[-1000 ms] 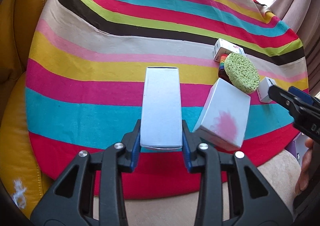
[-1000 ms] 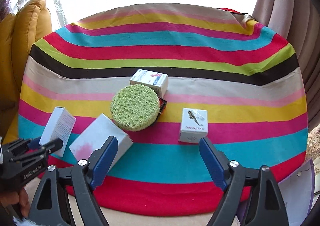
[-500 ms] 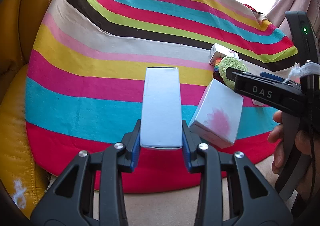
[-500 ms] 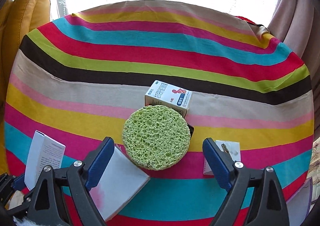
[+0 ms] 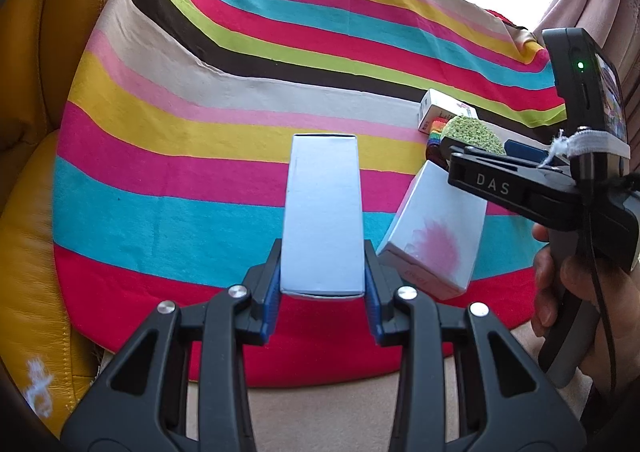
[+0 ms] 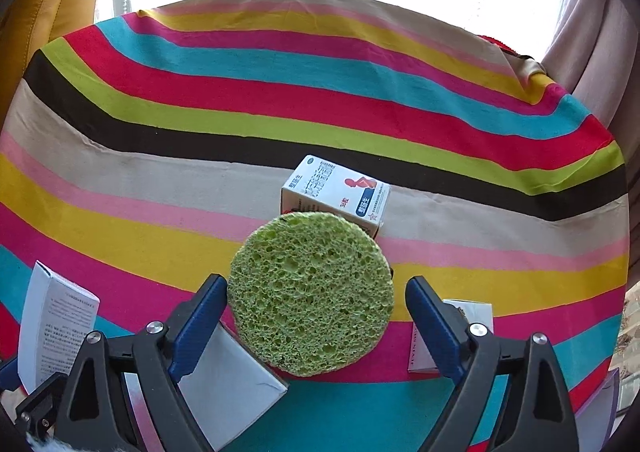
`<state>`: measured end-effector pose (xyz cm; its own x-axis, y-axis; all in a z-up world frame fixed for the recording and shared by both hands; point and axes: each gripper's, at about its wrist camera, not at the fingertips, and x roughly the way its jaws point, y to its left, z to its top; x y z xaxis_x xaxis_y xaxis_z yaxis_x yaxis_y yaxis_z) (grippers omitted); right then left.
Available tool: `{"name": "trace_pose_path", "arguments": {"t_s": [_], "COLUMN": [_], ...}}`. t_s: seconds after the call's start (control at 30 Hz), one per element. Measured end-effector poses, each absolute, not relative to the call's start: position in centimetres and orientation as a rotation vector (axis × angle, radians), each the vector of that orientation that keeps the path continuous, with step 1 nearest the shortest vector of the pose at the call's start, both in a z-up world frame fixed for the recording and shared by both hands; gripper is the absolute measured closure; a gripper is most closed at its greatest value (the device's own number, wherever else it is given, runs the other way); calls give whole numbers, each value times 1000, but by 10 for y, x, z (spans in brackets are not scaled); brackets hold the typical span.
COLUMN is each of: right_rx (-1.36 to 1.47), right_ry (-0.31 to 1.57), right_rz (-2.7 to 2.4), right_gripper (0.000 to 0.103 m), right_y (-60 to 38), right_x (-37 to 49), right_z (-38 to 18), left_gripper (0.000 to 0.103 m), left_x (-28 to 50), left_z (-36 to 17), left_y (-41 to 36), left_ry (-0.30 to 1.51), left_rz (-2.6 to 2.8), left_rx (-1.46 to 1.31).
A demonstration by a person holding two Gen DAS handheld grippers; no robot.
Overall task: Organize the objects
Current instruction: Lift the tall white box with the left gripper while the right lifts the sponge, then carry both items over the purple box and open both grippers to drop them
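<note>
Right wrist view shows your right gripper (image 6: 316, 316), jaws wide, has closed in to straddle the green sponge (image 6: 310, 294), ready to pinch, while your left gripper (image 5: 322, 294) keeps clamping the tall white box (image 5: 322, 212) left of the sponge.

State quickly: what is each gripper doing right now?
Left gripper: shut on the tall white box.
Right gripper: open around the green sponge, not gripping.

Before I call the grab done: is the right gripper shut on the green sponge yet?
Open. The right gripper has its blue fingers on either side of the green sponge, with a visible gap at the right finger.
</note>
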<state>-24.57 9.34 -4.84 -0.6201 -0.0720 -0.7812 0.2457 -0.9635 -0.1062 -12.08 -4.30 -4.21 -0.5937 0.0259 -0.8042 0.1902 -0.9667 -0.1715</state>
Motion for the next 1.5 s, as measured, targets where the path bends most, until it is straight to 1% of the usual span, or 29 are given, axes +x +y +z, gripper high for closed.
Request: {"name": "trace_pose_path", "arguments": {"t_s": [0.03, 0.1, 0.3, 0.63, 1.0, 1.5], "right_rx": [1260, 1243, 1199, 1115, 1130, 1238], "right_ry": [319, 347, 309, 313, 299, 176], "right_rz": [-2660, -2669, -2690, -2712, -2731, -2799], "right_gripper": [22, 22, 22, 22, 22, 22], "right_y": [92, 92, 105, 123, 157, 232], "right_x": [-244, -241, -226, -170, -120, -87], "right_z": [-47, -46, -33, -11, -7, -6], "left_gripper": [64, 64, 64, 64, 64, 64], "left_x": [-121, -119, -109, -87, -66, -58], "left_z": [-42, -41, -35, -27, -20, -16], "left_y": [-43, -43, -41, -21, 24, 104], "left_ry": [367, 371, 399, 420, 357, 224], "left_rz": [-2700, -2701, -2709, -2719, -2778, -2876], "left_rx": [1365, 1355, 1311, 1280, 1298, 1389]}}
